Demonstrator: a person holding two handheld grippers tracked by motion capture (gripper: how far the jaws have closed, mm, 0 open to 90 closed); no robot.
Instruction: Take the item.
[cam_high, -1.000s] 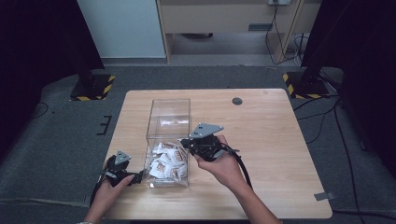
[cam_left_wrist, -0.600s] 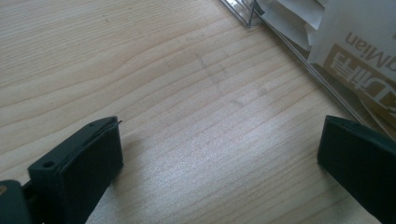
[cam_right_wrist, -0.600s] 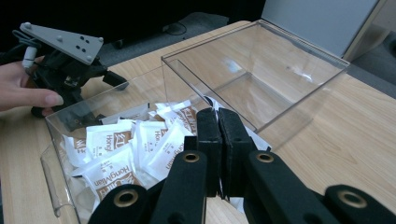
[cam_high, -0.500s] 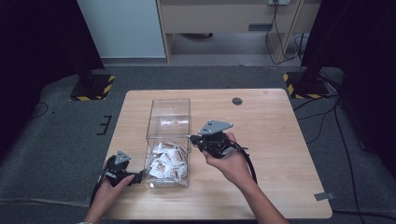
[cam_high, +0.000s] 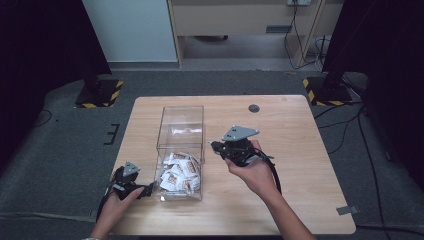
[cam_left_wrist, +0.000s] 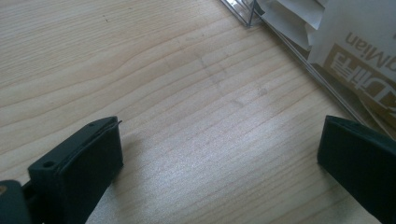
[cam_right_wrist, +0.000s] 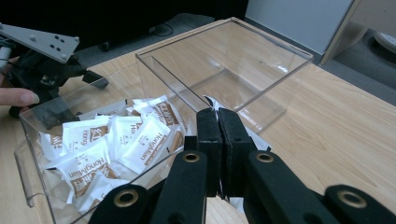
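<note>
Most of the packet (cam_right_wrist: 256, 136) gripped by the right tool (cam_right_wrist: 218, 114) is hidden behind the tool's own black jaws; only white slivers are seen above, beside and below them, so its print and its long axis cannot be made out. The jaws are clenched together on it, and it is held just outside the near long wall of the clear box (cam_right_wrist: 261, 46), above the bench (cam_right_wrist: 336, 121). In the high view the right tool (cam_high: 216, 146) is pointed towards the left of the picture, at the box (cam_high: 181, 112), and the packet is too small to be told there; the hand (cam_high: 252, 172) is wrapped around the tool's body.

The box is laid with its long axis running away from the person; it is split by a clear partition into a far and a near compartment, and a heap of white and brown packets (cam_high: 176, 175) is piled in the near one. The heap (cam_right_wrist: 126, 140) is seen through the clear wall in the right gripper view; the packets are lying at mixed angles, and the lettering on several is cut off by their neighbours.

The left tool (cam_high: 149, 190) is held low at the box's near left corner, pointed at it; its jaws are released and spread wide over bare wood, with nothing between them. In the left gripper view (cam_left_wrist: 219, 154) only a corner of the box is caught at the upper right, and the printed packet behind its wall is cropped by the frame.
</note>
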